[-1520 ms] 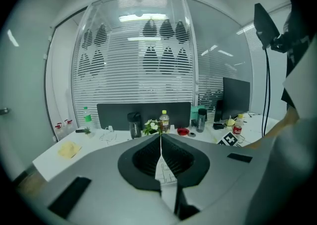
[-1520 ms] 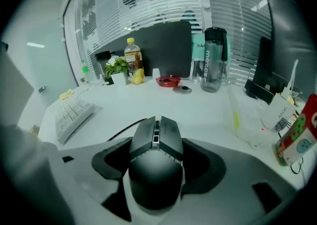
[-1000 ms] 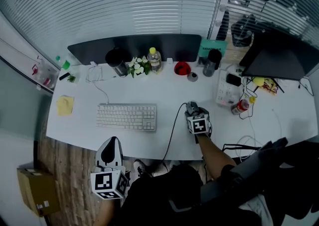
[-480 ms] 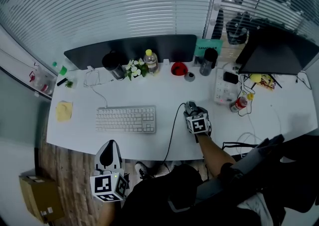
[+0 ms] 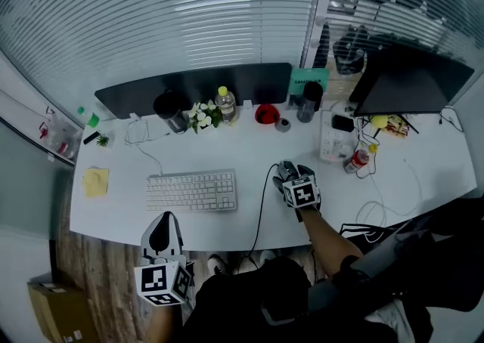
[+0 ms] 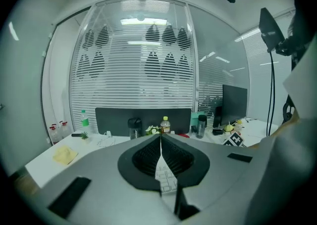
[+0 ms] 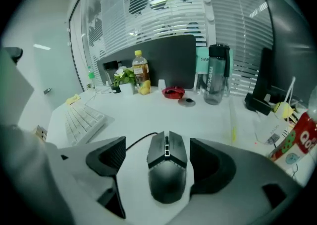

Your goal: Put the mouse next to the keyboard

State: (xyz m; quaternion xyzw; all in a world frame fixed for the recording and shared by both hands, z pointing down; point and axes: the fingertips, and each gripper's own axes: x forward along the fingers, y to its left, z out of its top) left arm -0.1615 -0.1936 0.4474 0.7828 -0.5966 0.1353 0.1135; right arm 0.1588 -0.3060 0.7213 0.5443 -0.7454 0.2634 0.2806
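A black wired mouse (image 7: 167, 172) lies on the white desk (image 5: 227, 149), its cable running off to the left. My right gripper (image 7: 161, 167) straddles it. Its jaws have just been opening, and the pads (image 7: 110, 155) stand clear of both sides of the mouse. From the head view the mouse (image 5: 285, 170) sits a little to the right of the white keyboard (image 5: 190, 191), with the right gripper (image 5: 290, 175) over it. My left gripper (image 5: 164, 220) hangs shut at the desk's near edge, below the keyboard. In its own view the left gripper (image 6: 160, 162) has its jaws pressed together on nothing.
Along the back stand a dark panel (image 5: 193, 81), a black cup (image 5: 168, 107), flowers (image 5: 201, 115), a yellow-capped bottle (image 5: 224, 102), a red bowl (image 5: 266, 113) and a grey flask (image 5: 308, 100). A yellow pad (image 5: 95, 181) lies left. A power strip (image 5: 333, 137), can (image 5: 354, 160) and cables crowd the right.
The right gripper's jaws have spread apart from the mouse, which stays on the desk. The left gripper has kept its place. The head camera has shifted slightly.
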